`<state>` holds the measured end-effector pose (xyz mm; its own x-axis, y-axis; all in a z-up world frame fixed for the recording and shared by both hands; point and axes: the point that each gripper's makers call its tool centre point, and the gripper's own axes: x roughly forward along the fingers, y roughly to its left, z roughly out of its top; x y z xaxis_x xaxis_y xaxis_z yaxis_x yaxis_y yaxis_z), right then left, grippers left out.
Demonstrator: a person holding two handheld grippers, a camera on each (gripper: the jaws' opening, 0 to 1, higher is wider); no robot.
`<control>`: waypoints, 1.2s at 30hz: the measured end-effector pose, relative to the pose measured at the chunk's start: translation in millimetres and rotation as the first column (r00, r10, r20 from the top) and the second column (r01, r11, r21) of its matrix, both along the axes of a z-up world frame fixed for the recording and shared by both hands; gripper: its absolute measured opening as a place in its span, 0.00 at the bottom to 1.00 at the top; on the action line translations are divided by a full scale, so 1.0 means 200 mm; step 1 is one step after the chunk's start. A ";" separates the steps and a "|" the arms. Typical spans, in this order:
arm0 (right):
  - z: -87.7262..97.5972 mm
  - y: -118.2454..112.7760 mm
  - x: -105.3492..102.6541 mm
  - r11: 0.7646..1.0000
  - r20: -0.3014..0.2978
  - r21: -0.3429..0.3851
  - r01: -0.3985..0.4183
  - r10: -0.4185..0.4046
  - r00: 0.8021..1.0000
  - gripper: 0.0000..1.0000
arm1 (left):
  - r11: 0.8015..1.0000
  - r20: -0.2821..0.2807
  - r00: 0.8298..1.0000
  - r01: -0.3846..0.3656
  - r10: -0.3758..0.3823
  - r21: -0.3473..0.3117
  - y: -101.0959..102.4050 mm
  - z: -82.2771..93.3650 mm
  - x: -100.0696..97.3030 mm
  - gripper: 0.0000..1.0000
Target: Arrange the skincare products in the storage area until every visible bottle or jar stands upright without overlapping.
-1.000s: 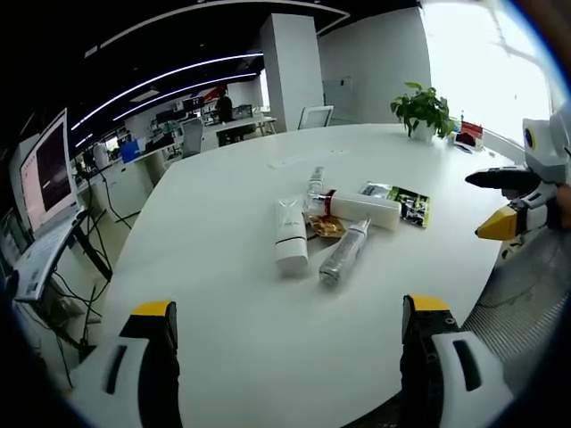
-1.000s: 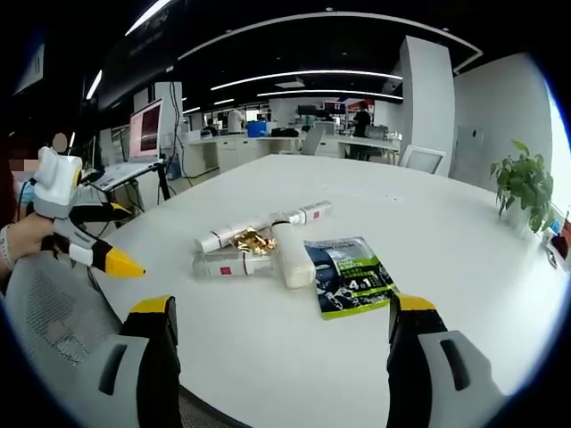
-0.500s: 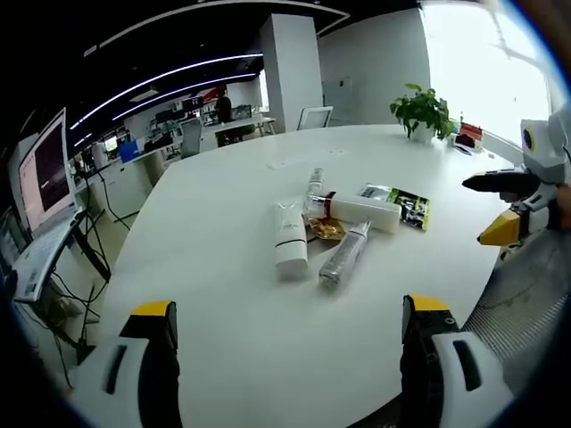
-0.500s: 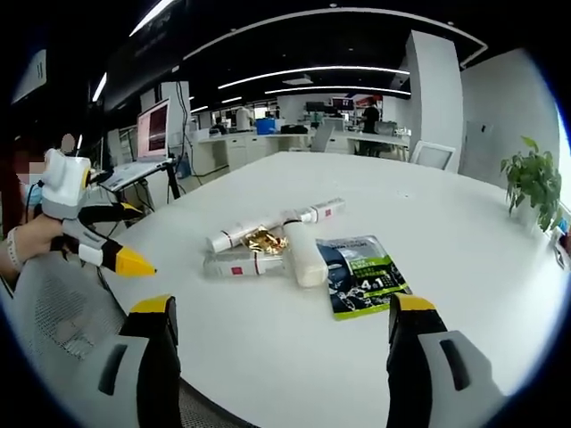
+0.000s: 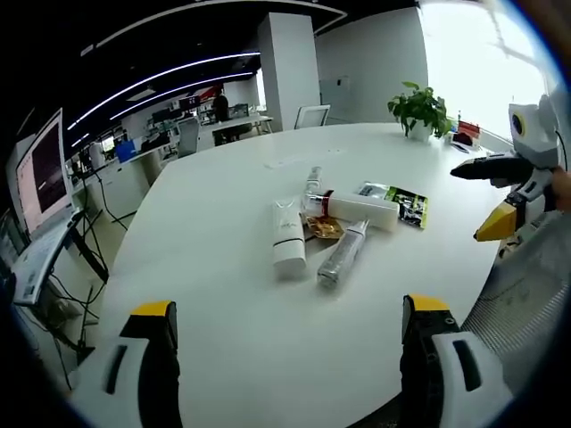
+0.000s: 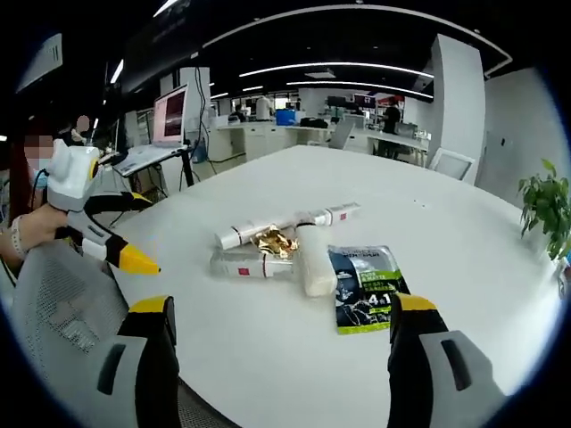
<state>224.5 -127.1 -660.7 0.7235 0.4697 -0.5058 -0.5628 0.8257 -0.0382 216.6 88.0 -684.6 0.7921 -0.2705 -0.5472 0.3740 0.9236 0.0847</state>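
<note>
Several skincare products lie flat in a heap at the middle of the white table [image 5: 214, 267]. In the left gripper view I see a white tube [image 5: 287, 236], a clear bottle [image 5: 343, 254], a white bottle with a red band [image 5: 357, 207], a slim bottle [image 5: 314, 181] and a gold wrapper [image 5: 325, 228]. The right gripper view shows the heap from the other side: a thick white bottle [image 6: 314, 259], a clear bottle with a red label [image 6: 250, 264], a slim tube [image 6: 250, 233]. My left gripper [image 5: 290, 357] and right gripper [image 6: 281, 357] both stand open and empty, short of the heap.
A green sachet [image 5: 406, 203] lies flat beside the heap. A potted plant [image 5: 419, 109] stands at the table's far edge. Mesh chairs [image 6: 53, 312] sit at the table's rim. A monitor [image 5: 45, 178] stands off the table. The right gripper [image 5: 468, 205] hovers off the table's edge.
Both views have shifted a little with the hands. The right gripper has risen slightly at the table's edge. The products lie as before.
</note>
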 end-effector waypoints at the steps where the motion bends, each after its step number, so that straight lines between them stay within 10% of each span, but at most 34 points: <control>1: 0.00 0.00 0.01 1.000 0.003 -0.005 -0.011 0.011 1.000 0.98 | 1.000 0.001 1.000 0.000 0.000 -0.001 0.00 0.00 0.00 0.99; 36: -0.09 0.09 0.43 0.950 -0.137 -0.186 -0.253 0.229 0.964 0.65 | 1.000 0.019 0.999 0.027 -0.026 -0.005 -0.03 0.03 0.00 0.99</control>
<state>310.0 -109.3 -678.2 0.5341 0.5040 -0.6787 -0.7542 0.6468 -0.1132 216.4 82.8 -679.1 0.7947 -0.2944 -0.5309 0.3967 0.9138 0.0871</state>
